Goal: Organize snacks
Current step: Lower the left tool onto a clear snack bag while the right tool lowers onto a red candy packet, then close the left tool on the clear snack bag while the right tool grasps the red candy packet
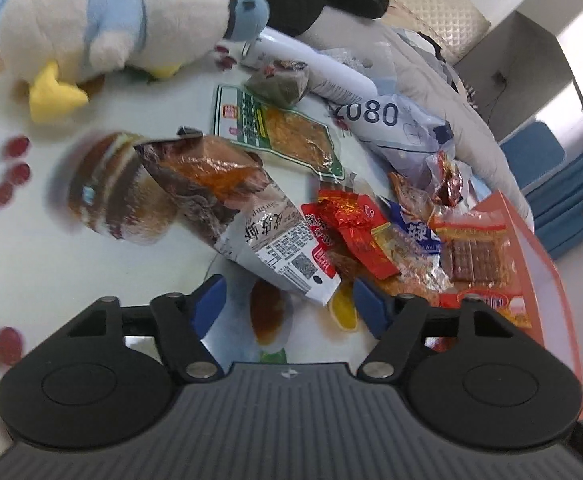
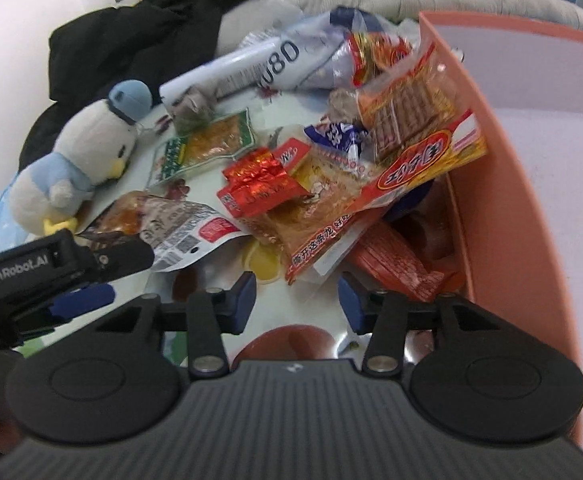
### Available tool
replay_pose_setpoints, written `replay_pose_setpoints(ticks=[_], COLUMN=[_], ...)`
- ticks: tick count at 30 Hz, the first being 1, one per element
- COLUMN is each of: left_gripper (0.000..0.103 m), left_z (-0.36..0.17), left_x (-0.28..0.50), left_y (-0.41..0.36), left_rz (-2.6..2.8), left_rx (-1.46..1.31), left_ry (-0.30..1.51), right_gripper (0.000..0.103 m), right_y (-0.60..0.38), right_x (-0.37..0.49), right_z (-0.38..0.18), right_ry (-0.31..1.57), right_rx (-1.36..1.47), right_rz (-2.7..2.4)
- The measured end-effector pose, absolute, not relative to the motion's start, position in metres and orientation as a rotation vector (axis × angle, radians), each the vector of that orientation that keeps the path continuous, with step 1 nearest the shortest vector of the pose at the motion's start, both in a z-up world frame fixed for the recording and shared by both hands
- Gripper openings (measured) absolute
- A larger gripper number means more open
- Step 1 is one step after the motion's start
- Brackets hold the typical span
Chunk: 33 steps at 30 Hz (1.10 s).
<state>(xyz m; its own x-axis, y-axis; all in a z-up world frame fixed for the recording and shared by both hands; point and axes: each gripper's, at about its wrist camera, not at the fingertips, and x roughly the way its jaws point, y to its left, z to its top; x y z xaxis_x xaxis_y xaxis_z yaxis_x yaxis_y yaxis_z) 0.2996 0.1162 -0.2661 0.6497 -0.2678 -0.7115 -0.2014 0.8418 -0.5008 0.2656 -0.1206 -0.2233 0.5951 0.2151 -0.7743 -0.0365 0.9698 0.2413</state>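
Left gripper [image 1: 285,304]: fingers [image 1: 207,304] apart, nothing between; grey shrimp-snack packet [image 1: 251,224] just ahead, printed end nearest, long axis running away up-left, far end brown and blurred.

Right gripper [image 2: 297,300]: fingers [image 2: 243,296] apart, nothing gripped; orange noodle-snack packet [image 2: 315,224] just ahead, corner toward gap, long axis slanting up-right to snack heap [image 2: 375,148].

Heap leans on orange box [image 2: 503,184] at bed's right side. Judgement: left nearer grey packet, right nearer box.
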Motion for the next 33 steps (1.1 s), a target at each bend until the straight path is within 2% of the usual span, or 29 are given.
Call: replay_pose_setpoints(ticks=[1, 4, 5, 6, 12, 21, 33], left_gripper=[0.068, 0.050, 0.040, 0.035, 0.019, 0.008, 0.007], left_z=[-0.270, -0.278, -0.280, -0.281, -0.271, -0.258, -0.239], left_x=[0.303, 0.313, 0.314, 0.316, 0.302, 0.235, 0.127], left_y=[0.116, 0.113, 0.113, 0.113, 0.114, 0.126, 0.142], left_rz=[-0.035, -0.041, -0.044, -0.052, -0.065, -0.084, -0.026], left_rx=[-0.587, -0.588, -0.596, -0.609, -0.598, -0.606, -0.612], left_ry=[0.882, 0.896, 0.894, 0.893, 0.864, 0.882, 0.889], right_gripper=[0.043, 0.036, 0.029, 0.026, 0.018, 0.013, 0.011], right_y=[-0.120, -0.115, -0.114, -0.114, -0.112, -0.107, -0.106], right_x=[0.269, 0.278, 0.281, 0.284, 0.279, 0.242, 0.158], right_z=[-0.227, -0.235, -0.236, -0.237, -0.232, -0.215, -0.205], right_ry=[0.927, 0.935, 0.935, 0.939, 0.930, 0.938, 0.976], right_rx=[0.210, 0.192, 0.192, 0.202, 0.202, 0.208, 0.203], right_rz=[0.144, 0.133, 0.130, 0.128, 0.153, 0.186, 0.226])
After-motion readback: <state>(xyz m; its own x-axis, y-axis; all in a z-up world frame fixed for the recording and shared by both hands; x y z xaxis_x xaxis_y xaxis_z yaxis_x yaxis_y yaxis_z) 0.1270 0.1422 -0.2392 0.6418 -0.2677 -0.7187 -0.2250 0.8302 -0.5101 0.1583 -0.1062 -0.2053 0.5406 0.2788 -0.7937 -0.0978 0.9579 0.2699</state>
